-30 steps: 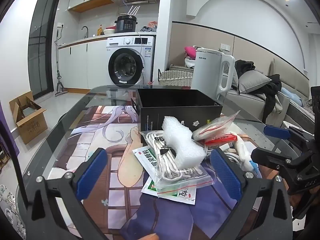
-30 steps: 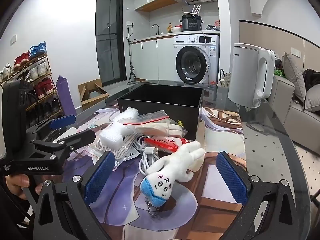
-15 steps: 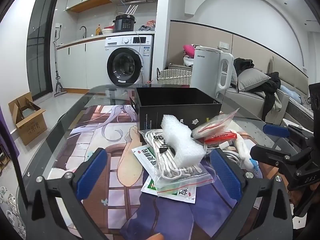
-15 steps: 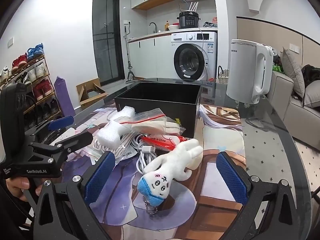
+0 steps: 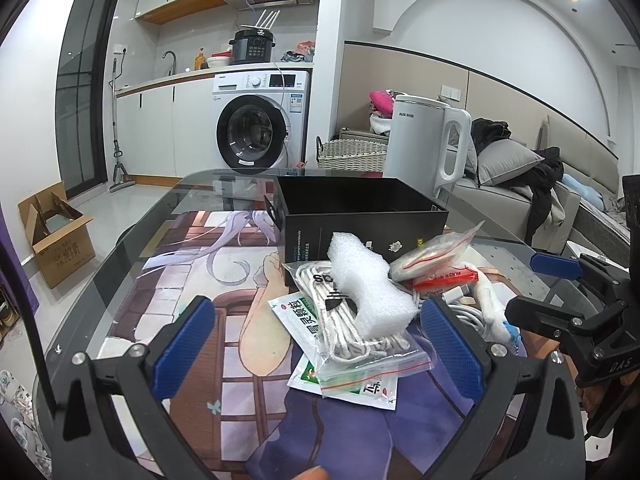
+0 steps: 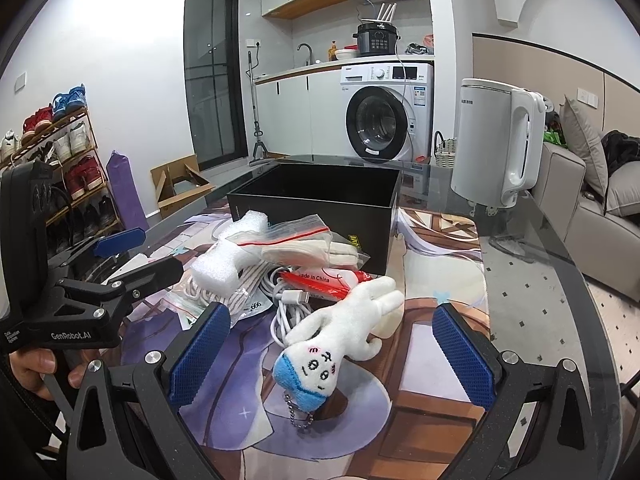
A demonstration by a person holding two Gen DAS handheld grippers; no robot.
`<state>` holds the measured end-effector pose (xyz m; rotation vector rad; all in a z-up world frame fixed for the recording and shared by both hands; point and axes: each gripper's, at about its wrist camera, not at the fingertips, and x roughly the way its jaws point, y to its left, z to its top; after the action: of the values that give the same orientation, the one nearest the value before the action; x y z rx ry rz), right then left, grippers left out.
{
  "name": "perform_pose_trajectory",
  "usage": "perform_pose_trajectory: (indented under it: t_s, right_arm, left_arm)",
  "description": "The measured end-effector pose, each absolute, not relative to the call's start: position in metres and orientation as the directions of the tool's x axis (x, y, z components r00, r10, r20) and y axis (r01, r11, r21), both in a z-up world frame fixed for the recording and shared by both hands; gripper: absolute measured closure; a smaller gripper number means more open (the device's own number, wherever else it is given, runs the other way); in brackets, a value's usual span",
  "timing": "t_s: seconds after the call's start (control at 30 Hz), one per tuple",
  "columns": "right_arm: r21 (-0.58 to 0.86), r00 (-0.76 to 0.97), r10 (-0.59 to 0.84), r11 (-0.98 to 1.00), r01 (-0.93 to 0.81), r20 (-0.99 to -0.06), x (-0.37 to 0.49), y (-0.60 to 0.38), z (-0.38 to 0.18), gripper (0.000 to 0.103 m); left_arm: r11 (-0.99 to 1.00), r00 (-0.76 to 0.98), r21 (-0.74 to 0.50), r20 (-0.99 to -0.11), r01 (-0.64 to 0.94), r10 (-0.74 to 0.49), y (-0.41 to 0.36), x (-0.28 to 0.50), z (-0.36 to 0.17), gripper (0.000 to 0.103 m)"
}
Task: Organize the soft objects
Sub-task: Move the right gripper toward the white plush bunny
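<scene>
Both my jaws stand wide apart, gripping nothing. My right gripper (image 6: 330, 354) faces the plush (image 6: 340, 336), a white toy with a blue cap and a bead chain, which lies between the two blue pads but a little beyond them, head toward me, feet pointing at the box (image 6: 320, 200). Neither pad touches it. My left gripper (image 5: 318, 346) looks at the foam (image 5: 370, 284), a white block lying on top of a zip bag of cord (image 5: 352, 328); that bag sits between my left pads, again slightly ahead of them, with nothing touching.

Under the cord bag lies a green-and-white sachet (image 5: 304, 324). Just right of the foam is a second zip bag (image 6: 304, 244) with pale cloth inside, leaning against the box front, and below it a red-labelled packet (image 6: 324, 282). A white cable (image 6: 290, 300) coils between the packet and the plush. All these crowd together just in front of the black box, which stands open at the top; I cannot tell whether anything lies in it.

Everything rests on a printed mat (image 6: 424, 344) on a glass table (image 6: 532, 280). A white kettle (image 6: 492, 140) stands on the table to the right of the box, apart from the pile. In the right view my left gripper shows at the left edge, held in a hand (image 6: 34, 364).
</scene>
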<state>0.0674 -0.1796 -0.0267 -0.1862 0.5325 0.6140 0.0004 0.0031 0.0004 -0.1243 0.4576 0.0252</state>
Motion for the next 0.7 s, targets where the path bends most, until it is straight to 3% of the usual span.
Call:
perform_pose_trajectory:
  t_s: [0.7]
  right_arm:
    - [0.003,0.681,0.486,0.816,-0.579,-0.548,0.0757,-0.1806,-0.0305,0.0]
  left_arm:
    - [0.993,0.897,-0.109,-0.442,-0.054,0.001,0.0046,0.0008,-0.0002,0.0]
